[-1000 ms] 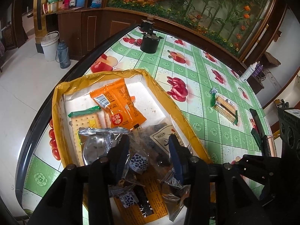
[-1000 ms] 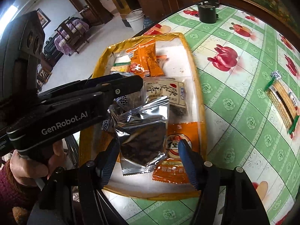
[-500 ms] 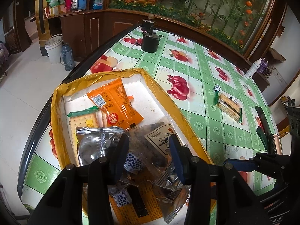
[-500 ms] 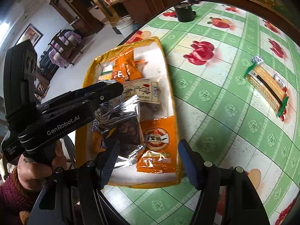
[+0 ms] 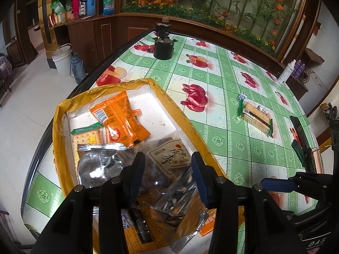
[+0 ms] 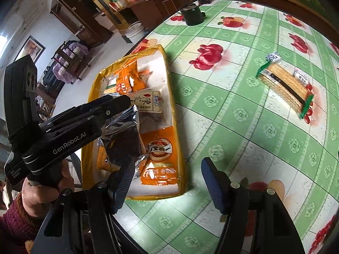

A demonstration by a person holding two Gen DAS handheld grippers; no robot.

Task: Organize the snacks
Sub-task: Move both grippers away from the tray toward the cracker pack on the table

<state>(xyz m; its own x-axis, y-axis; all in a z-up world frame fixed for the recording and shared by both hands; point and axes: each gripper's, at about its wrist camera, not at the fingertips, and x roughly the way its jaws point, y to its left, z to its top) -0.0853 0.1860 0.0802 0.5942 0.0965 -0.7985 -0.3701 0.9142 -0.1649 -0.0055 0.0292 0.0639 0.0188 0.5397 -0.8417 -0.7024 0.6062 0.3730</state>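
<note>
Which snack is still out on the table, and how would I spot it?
Look at the green checked tablecloth with red fruit pictures, to the right of the yellow tray full of packets. Alone on the cloth lies a cracker packet: a clear wrapper with green ends and a dark filling stripe. A tiny blue-and-white candy sits at one end, but only the crackers are long and tan.

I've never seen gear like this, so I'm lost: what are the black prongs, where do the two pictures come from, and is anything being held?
No robot here: a person carries a hand-held gripper in each hand, each with a camera looking along its two fingers. One picture looks past the left hand-held gripper, poised over the yellow-rimmed tray of snack packets. The other looks past the right hand-held gripper, open over the green tablecloth. A cracker pack lies outside the tray. Neither visibly grips anything.
</note>
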